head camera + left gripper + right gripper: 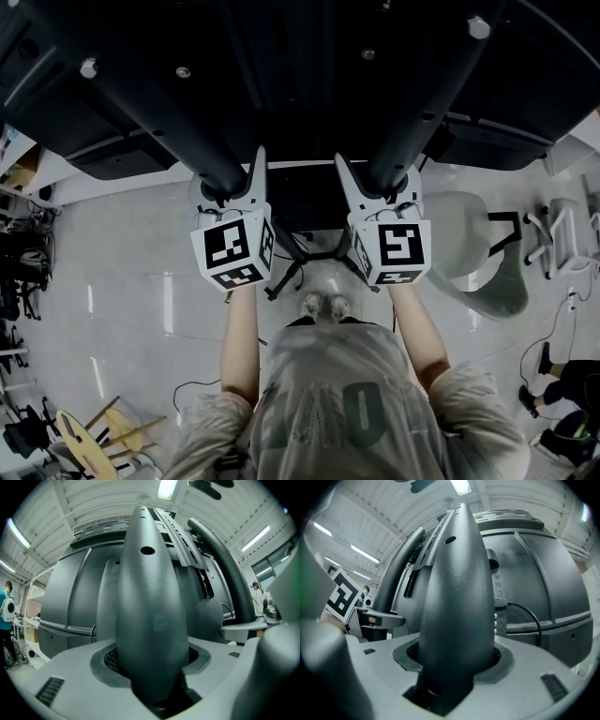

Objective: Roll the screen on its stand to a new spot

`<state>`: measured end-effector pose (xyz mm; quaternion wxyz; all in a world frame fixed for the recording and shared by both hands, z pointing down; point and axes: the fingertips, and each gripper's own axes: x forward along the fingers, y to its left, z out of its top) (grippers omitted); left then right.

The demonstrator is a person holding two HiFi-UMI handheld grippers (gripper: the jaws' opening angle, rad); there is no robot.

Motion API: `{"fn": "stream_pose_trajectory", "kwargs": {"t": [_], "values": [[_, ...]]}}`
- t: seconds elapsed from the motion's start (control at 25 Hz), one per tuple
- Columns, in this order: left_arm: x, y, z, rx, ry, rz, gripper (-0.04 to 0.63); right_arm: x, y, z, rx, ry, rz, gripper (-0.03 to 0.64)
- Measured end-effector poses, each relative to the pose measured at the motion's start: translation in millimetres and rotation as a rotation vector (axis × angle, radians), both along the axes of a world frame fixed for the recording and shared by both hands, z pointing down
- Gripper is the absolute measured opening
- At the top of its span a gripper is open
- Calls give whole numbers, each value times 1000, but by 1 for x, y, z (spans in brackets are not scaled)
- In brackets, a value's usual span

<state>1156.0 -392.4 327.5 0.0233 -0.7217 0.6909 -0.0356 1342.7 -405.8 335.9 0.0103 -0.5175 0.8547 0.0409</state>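
A large dark screen stood on its wheeled stand on a pale, glossy floor, its back filling the top of the head view, directly in front of the person. Two thick dark posts ran up the back of it. The left tool was pinching the left post, with the post filling the gap between its jaws. The right tool was pinching the right post in the same way. Both tools pointed level, side by side, on outstretched forearms. The stand's black legs showed between the tools, just ahead of the person's shoes. A thin black cable ran across the screen's back. A pale chair stood to the right.
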Motion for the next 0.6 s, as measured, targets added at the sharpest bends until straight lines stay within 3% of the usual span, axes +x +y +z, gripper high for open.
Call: {"fn": "stream_pose_trajectory", "kwargs": {"t": [0.08,0.32,0.6], "values": [[2,-1,1,-4,6,0,236,2,-1,0,-4,-16,13,261],[0,0,2,-2,32,-9,224,5,-2,0,-25,-44,44,213],[-4,0,6,-4,40,-13,221,2,0,4,-21,-50,46,206]]}}
